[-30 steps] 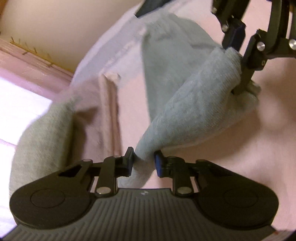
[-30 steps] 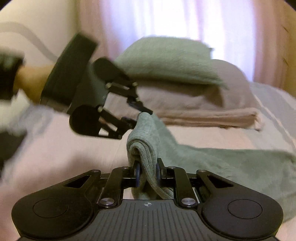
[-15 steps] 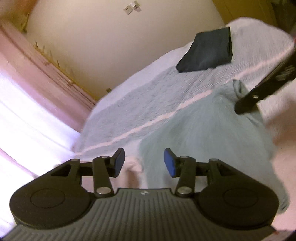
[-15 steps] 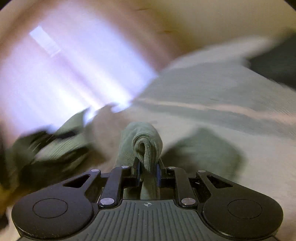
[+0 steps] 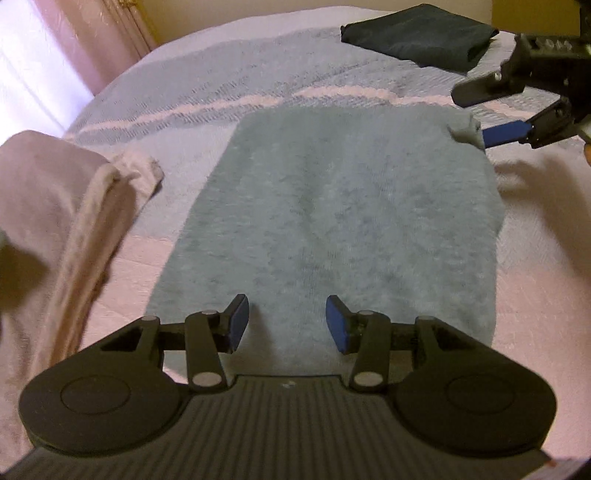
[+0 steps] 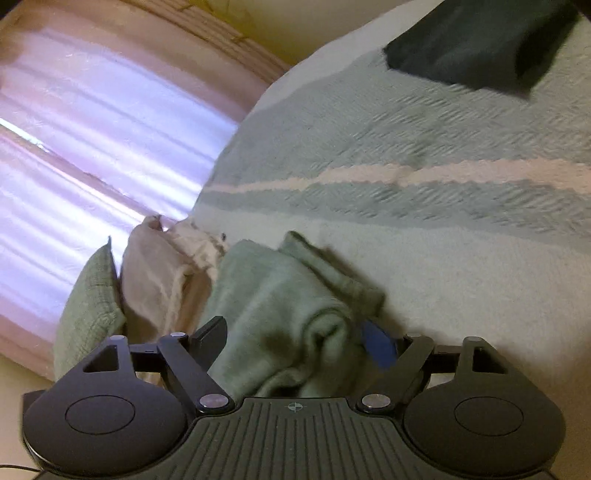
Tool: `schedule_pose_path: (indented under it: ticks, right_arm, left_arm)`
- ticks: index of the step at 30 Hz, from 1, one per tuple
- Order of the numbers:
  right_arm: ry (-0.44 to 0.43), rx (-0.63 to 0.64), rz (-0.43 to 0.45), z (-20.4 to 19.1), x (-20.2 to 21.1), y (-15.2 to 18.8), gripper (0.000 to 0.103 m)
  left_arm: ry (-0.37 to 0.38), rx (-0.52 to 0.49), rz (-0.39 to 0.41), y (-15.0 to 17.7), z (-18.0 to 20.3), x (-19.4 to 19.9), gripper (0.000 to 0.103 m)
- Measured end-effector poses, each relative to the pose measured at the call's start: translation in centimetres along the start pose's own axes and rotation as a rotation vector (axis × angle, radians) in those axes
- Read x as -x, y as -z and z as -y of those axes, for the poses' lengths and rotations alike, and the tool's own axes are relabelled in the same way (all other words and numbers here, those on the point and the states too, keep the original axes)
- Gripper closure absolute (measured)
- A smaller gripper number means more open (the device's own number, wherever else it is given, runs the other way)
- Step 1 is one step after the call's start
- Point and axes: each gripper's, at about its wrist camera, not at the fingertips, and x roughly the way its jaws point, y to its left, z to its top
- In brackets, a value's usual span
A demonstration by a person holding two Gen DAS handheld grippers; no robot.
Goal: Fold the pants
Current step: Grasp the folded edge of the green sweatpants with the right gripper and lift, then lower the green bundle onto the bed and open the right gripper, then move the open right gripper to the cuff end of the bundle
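Note:
The grey-green pants (image 5: 332, 206) lie folded flat as a rough rectangle on the bedspread (image 5: 229, 77). My left gripper (image 5: 284, 317) hovers open over their near edge, with nothing between its blue pads. My right gripper (image 5: 480, 110) is at the far right corner of the pants, where a small tip of cloth sticks up. In the right wrist view the right gripper (image 6: 295, 332) stands wide open, and a thick fold of the pants (image 6: 273, 295) lies loose between its spread fingers.
A dark folded garment (image 5: 417, 33) lies farther back on the bed, also seen as the dark folded garment (image 6: 476, 44). Beige pillows (image 5: 55, 192) and a green cushion (image 6: 88, 306) pile up on the left. A pink curtain (image 6: 92, 147) hangs beyond the bed's edge.
Both grippers held the pants up a second ago. The left let go first, then the right opened, and the pants now lie flat on the bed.

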Motion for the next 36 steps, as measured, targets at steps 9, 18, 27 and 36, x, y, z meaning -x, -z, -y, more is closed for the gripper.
schedule_pose_path:
  ticks: [9,18,27,36]
  right_arm:
    - [0.037,-0.006,0.002,0.2,1.1,-1.6,0.088]
    - [0.193,-0.043,-0.057,4.7,-0.3,-0.6,0.062]
    - [0.280,0.125,-0.073,2.7,2.4,-1.8,0.047]
    - [0.315,0.290,-0.155,-0.5,4.4,0.2,0.042]
  left_arm:
    - [-0.004,-0.023,0.064,-0.7,0.2,0.5,0.062]
    - [0.043,0.094,-0.013,0.7,-1.4,-2.4,0.050]
    - [-0.045,0.271,-0.067,4.5,-4.9,1.5,0.052]
    - [-0.052,0.487,-0.058,8.5,-3.0,7.3,0.051]
